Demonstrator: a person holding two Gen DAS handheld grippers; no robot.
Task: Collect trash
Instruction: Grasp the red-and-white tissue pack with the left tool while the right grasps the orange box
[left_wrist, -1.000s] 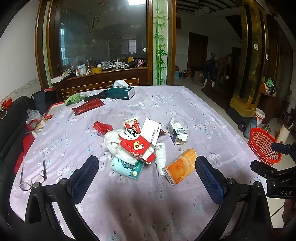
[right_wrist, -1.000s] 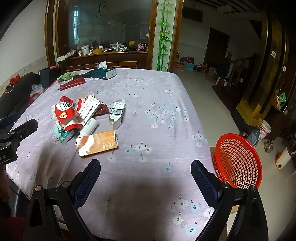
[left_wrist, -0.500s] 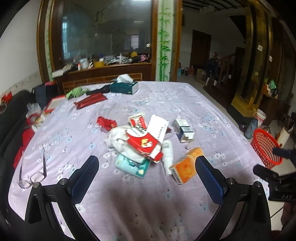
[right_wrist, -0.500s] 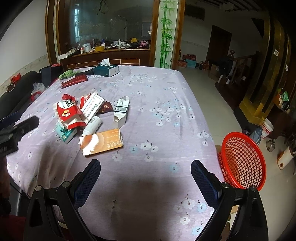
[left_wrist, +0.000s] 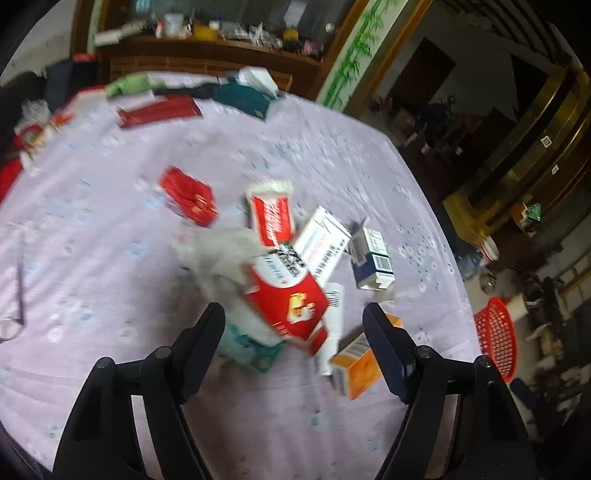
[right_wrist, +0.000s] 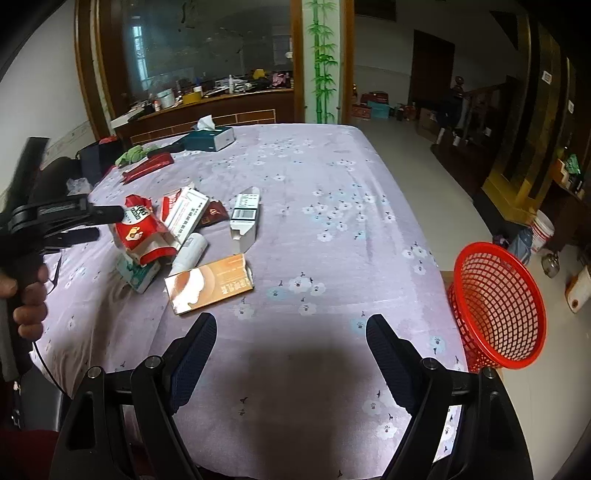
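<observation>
**Both claws spread wide above the littered table**

While both claws stand released with their jaws wide apart and nothing between them, the trash lies heaped on the lilac flowered tablecloth (right_wrist: 332, 206). Nearest in the left wrist view, the left gripper (left_wrist: 293, 325) hangs over the near edge of the heap; this view is blurred. Between its fingers shows a red carton (left_wrist: 291, 299), with a teal pack (left_wrist: 255, 352) under it on the near left and an orange box (left_wrist: 356, 360) just beside the right finger. A white tube (left_wrist: 332, 325) lies between the red carton and the orange box. Farther on are a white-and-blue box (left_wrist: 373, 260), a red-and-white wrapper (left_wrist: 273, 214) and a small red packet (left_wrist: 190, 195).

Nearest in the right wrist view, the right gripper (right_wrist: 291, 345) hovers above bare cloth at the near edge, well apart from the heap on the far left. A red mesh basket (right_wrist: 498, 306) sits tilted off the table's right edge. At the left, a hand (right_wrist: 27, 299) grips the other tool's handle. Far across the table stand a teal tissue box (right_wrist: 210, 136) and a long red pouch (right_wrist: 147, 166).
</observation>
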